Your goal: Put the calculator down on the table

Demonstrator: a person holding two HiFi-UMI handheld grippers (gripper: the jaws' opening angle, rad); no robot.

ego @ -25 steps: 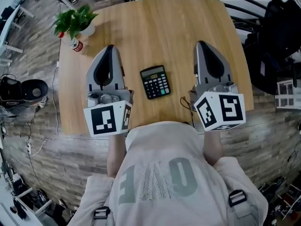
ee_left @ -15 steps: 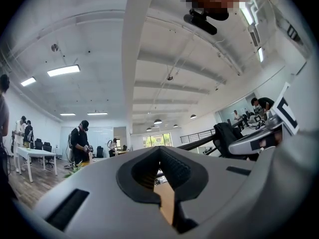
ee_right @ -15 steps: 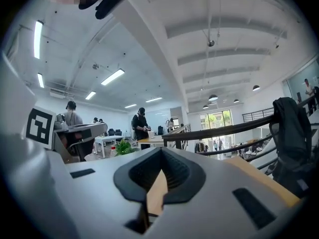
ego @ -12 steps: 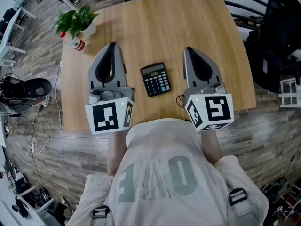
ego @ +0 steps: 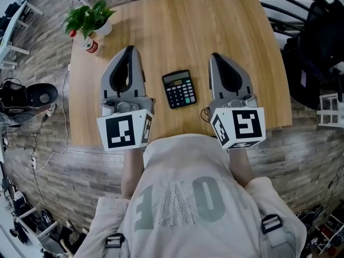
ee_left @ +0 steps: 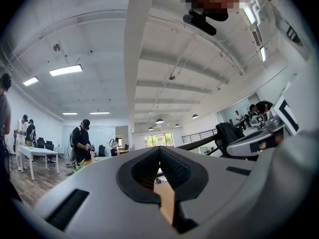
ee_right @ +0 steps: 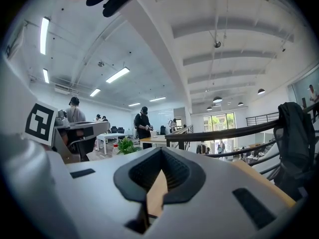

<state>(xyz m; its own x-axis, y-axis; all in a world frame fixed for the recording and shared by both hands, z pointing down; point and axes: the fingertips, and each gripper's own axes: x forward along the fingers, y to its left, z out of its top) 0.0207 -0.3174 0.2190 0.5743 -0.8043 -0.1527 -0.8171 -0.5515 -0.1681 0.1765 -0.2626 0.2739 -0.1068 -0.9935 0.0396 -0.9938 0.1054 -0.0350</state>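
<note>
Black plastic calculator (ego: pixel 179 89) sits flat on our wooden desk (ego: pixel 177 26), long axis pointing away, midway between our left tool (ego: pixel 127 52) and right tool (ego: pixel 216 58), both clenched empty.

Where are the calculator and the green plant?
calculator (ego: pixel 179 91), head view, on its keypad.
green plant (ego: pixel 86 16), head view, on its leaves.

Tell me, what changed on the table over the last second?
The right gripper slid sideways toward the calculator, jaws shut and empty. Nothing was grabbed or released. The calculator, the left gripper and the potted plant kept their places.
</note>
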